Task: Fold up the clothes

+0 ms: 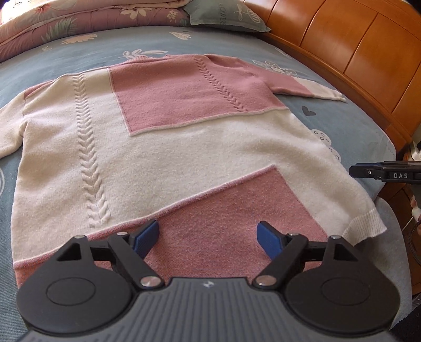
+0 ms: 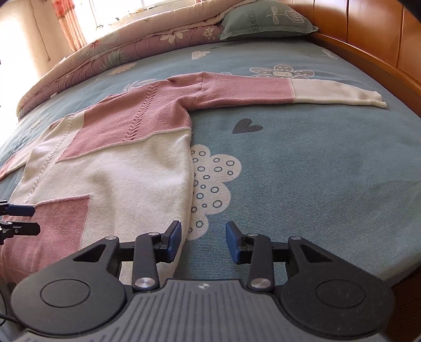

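A cream and dusty-pink colour-block knitted sweater [image 1: 163, 147] lies spread flat on a bed covered by a blue-grey sheet printed with white flowers and dark hearts [image 2: 302, 163], its hem toward the person and its neck away, so its long axis runs straight ahead from both tongs. The left tongs [image 1: 208, 238] hang with their blue pads wide apart above the pink patch at the hem, holding nothing. The right tongs [image 2: 204, 242] are likewise spread and empty, poised over the sweater's right side edge near the hem, one pad above cream knit, the other above bare sheet. The right sleeve [image 2: 289, 90], pink then cream at the cuff, stretches straight out sideways across the sheet toward an orange-brown wooden bed frame [image 2: 373, 34]; the right tongs look the nearer pair to it, though it lies well ahead of them. At the far end rest a folded floral quilt [image 2: 118, 50] and a grey-green pillow [image 2: 265, 22], with bright curtained window light behind
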`<state>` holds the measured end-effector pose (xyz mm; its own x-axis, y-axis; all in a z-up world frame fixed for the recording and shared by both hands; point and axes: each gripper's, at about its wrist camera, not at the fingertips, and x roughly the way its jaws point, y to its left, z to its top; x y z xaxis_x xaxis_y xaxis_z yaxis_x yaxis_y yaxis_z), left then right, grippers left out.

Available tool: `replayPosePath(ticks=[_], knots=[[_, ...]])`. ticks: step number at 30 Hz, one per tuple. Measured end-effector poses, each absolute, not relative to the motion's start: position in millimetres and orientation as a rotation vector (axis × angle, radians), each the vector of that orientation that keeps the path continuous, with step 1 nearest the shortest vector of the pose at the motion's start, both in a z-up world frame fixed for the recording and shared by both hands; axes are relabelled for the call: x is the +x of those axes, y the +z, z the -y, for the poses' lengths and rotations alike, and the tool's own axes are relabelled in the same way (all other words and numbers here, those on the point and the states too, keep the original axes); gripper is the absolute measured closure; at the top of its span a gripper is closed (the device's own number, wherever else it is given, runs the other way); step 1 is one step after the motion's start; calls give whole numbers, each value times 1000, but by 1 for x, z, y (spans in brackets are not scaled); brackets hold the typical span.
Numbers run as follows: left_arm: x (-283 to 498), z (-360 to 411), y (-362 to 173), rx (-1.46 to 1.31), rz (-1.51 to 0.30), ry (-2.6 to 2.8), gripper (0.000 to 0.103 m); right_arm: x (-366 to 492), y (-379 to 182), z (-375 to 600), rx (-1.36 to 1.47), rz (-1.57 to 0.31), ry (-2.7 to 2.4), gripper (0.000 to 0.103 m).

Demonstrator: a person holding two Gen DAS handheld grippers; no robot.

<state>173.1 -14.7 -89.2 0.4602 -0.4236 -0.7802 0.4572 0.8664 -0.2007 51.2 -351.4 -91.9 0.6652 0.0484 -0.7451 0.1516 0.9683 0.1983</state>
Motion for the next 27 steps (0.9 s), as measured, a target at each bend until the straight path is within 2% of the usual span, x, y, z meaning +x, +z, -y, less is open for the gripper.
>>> replayPosePath(ticks=[9,22,27], knots=[[173,18,-91,42,-944,-544,14,39,-99,319,205,-848,-15,60],[170,23,-93,53,-930,-535,11,38,-97,289,159,-865,-16,60],[170,24,-94,48,-927,-535,8,30,-99,288,186,-865,2,81]])
